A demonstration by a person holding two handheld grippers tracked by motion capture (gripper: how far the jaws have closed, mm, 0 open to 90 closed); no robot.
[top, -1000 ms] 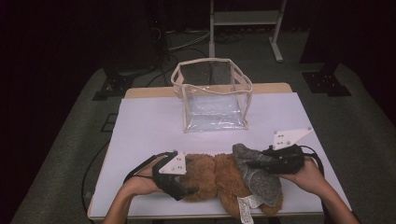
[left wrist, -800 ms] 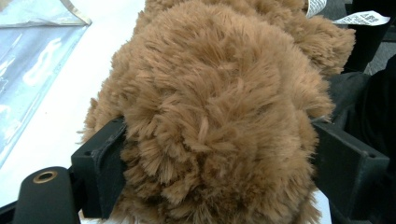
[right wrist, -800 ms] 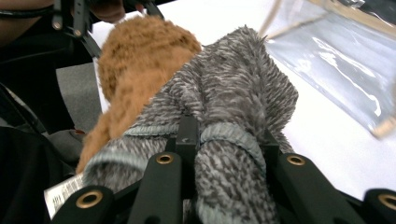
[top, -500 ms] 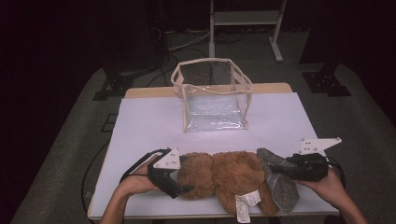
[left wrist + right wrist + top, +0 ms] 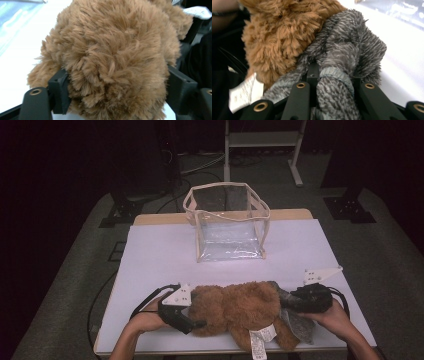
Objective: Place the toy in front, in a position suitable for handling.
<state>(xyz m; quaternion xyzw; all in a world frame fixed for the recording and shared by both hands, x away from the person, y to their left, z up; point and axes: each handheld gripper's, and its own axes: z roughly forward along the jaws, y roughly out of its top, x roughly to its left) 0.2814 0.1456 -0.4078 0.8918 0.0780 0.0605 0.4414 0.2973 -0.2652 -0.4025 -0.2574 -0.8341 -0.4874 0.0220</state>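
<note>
Plush toy: a brown, long-haired, soft stuffed animal [image 5: 240,312] lies on its side near the front edge of the bench, between the two grippers. Its fur is thick and shaggy; the face is not visible.
Toy's label: a white fabric label with small print [image 5: 262,338] hangs from the lower side of the toy, toward the front edge.
Grey part: a grey speckled fluffy cloth piece [image 5: 295,317] sits at the right end of the brown toy, touching it. If it is sewn to the toy, I cannot tell.
Left gripper: the left gripper [image 5: 197,322] has its jaws on both sides of the left end of the brown toy. The jaws have just been closing, and in the left gripper view the fur [image 5: 115,60] bulges between them and presses on both.
Right gripper: the right gripper [image 5: 285,304] is narrow and clamps a fold of the grey cloth [image 5: 337,82] between its jaws.
Bench: a bench with white cover [image 5: 160,250] and a pale wooden edge at the far side.
Other thing: a clear plastic bag with cream trim [image 5: 227,222] stands upright and open at the far middle of the bench, well apart from the toy.
In the way: nothing lies between the toy and the bag.
Open room: the white surface is free on the left, on the right and in the middle strip.
Edges: the toy is close to the front edge; the label reaches almost over it.
</note>
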